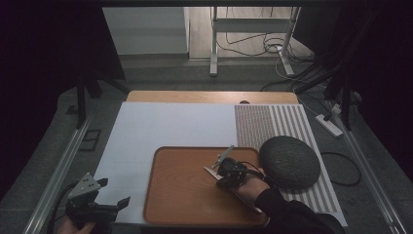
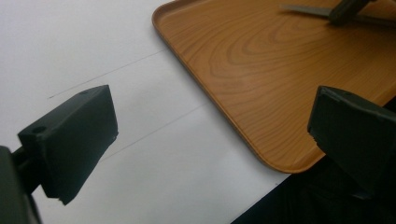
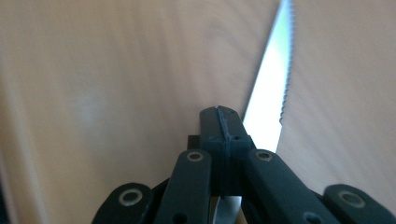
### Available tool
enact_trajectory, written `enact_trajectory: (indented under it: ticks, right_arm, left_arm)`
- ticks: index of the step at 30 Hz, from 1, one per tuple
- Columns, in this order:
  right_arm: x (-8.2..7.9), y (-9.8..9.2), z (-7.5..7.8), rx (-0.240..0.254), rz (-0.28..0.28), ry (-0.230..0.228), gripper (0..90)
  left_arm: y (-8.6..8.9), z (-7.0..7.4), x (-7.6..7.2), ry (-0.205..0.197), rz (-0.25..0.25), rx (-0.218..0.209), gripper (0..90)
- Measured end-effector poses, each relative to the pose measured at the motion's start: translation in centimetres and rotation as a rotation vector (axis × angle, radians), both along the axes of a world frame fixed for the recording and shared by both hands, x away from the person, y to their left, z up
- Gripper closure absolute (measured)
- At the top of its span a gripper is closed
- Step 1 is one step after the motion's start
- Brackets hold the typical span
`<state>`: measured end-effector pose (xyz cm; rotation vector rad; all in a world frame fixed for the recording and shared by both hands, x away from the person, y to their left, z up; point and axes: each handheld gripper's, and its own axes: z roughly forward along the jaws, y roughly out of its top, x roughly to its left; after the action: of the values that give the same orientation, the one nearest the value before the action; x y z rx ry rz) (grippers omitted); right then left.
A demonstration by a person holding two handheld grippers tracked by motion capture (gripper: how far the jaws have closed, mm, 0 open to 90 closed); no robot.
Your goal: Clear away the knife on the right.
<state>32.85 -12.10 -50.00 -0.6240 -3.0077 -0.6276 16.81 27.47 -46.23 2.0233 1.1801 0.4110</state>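
A table knife [image 1: 209,170] with a serrated blade [image 3: 268,93] lies flat on the wooden tray [image 1: 185,195]. My right gripper [image 1: 220,171] hovers low over it, jaws shut tight against each other [image 3: 223,123]. The blade passes underneath them, face up, and points ahead. My left gripper [image 1: 113,191] is held off the tray's near left corner, above the white sheet [image 2: 116,56]. It is open with nothing between its jaws [image 2: 210,135]. In the left gripper view the tray [image 2: 261,70] lies ahead, with the knife [image 2: 303,9] at its far side.
A round dark grey fabric-covered object [image 1: 290,162] rests on a striped mat [image 1: 272,122] right of the tray. The white sheet [image 1: 160,126] covers the table's left and middle. Table legs and cables stand on the floor beyond.
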Motion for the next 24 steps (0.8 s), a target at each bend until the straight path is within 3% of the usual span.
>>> enact_trajectory:
  ticks: [10,24]
  right_arm:
    - [1.3,-3.2,0.4,-0.037,-0.139,0.002,90.0]
    - [1.5,-6.9,0.8,-0.087,-0.202,0.02,90.0]
  left_arm:
    - [0.0,0.0,0.0,0.0,0.0,-0.004,1.9]
    - [0.0,0.0,0.0,0.001,0.001,-0.006,1.9]
